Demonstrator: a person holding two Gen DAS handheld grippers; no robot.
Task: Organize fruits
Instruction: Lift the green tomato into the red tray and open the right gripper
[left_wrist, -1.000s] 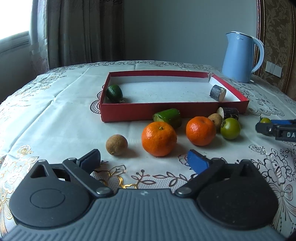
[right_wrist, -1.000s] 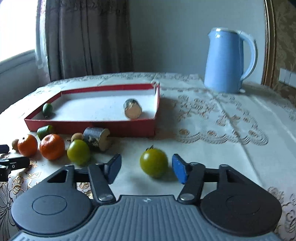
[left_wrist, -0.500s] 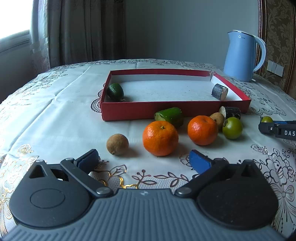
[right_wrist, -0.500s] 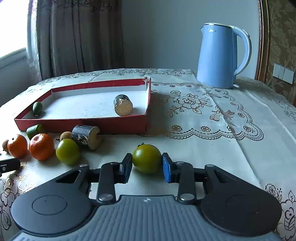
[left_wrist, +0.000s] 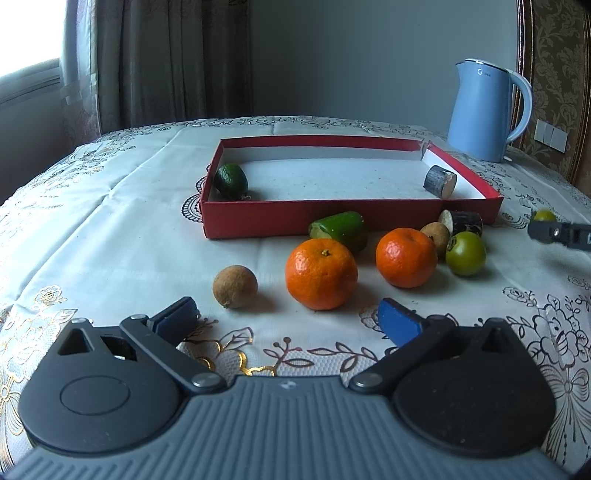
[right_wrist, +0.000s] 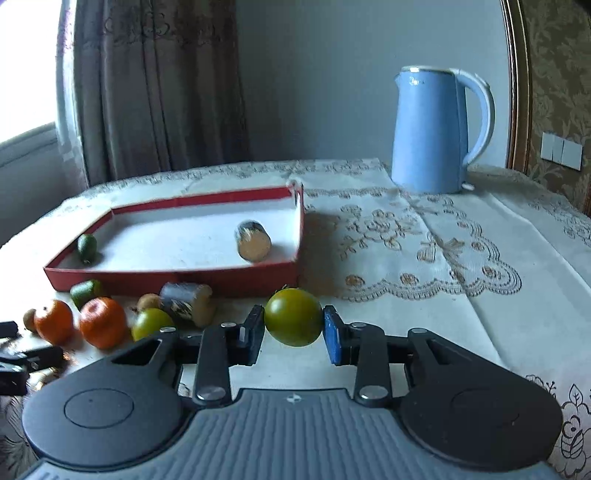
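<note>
Green fruit (right_wrist: 293, 322) now pinched between right gripper (right_wrist: 294, 330) pads; one second ago the jaws stood spread either side of it with the fruit resting on the cloth. It now sits higher in view, just in front of the red box (right_wrist: 177, 275) near wall.

Left gripper (left_wrist: 288, 320) unchanged: jaws spread, nothing between, hovering near an orange (left_wrist: 321, 272) and a brown fruit (left_wrist: 235, 286).

Box floor mostly bare: small green fruit (left_wrist: 231, 181) at left corner, log piece (left_wrist: 439, 182) at right. Bare cloth (right_wrist: 461, 295) right of box, up to kettle (right_wrist: 430, 129).
</note>
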